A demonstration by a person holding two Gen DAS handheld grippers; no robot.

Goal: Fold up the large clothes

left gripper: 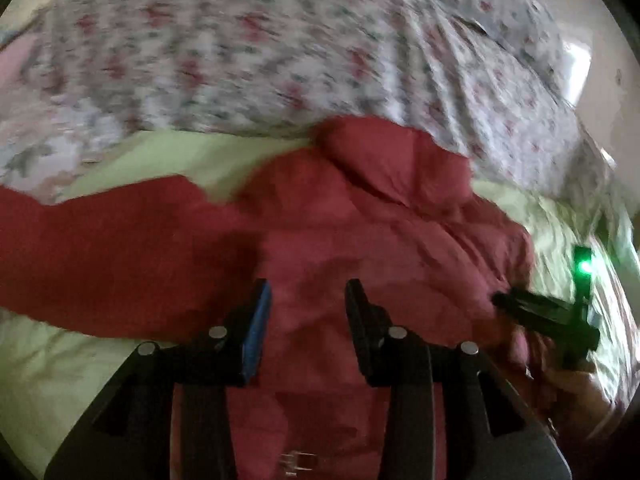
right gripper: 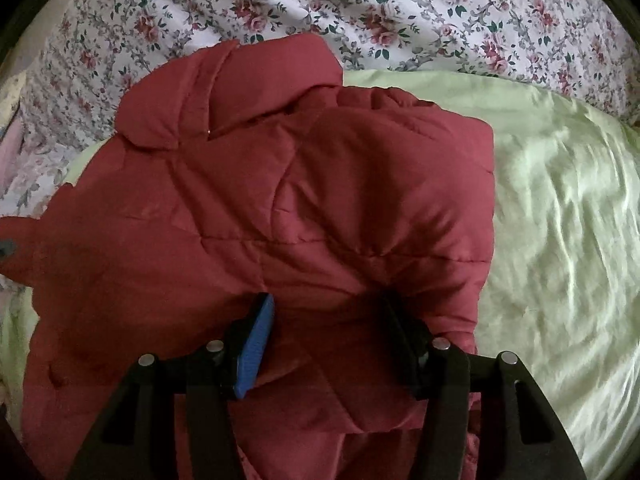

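Red quilted jacket [right gripper: 256, 208] spread on pale green sheet [right gripper: 560, 240] of bed, hood/collar end [right gripper: 224, 92] twd floral bedcover [right gripper: 400, 12] at far side. In rt wrist view: rt portion of jacket folded over onto body, folded edge straight along rt side, green sheet bare beside it. One sleeve [left gripper: 100, 248] stretched out to lt across sheet in lt wrist view.

Rt gripper [right gripper: 326, 320] tilted down over near part of jacket; jaws apart, blue pad [right gripper: 256, 356] on lt finger visible, puffy fabric bulging up betw fingers. Pads not seen pressing on it; no clear grip.

Lt gripper [left gripper: 308, 312] above jacket's near middle, jaws apart w/ narrower gap, nothing clamped; red fabric seen thru gap, below. Lt view motion-blurred, esp. floral cover. Small metal buckle-like piece [left gripper: 298, 462] at bottom edge betw fingers, too blurred to ID.

Other gripper seen at rt of lt view, green light [left gripper: 585, 266] on it, tip at jacket's rt edge; hand [left gripper: 576, 384] beneath, dim.
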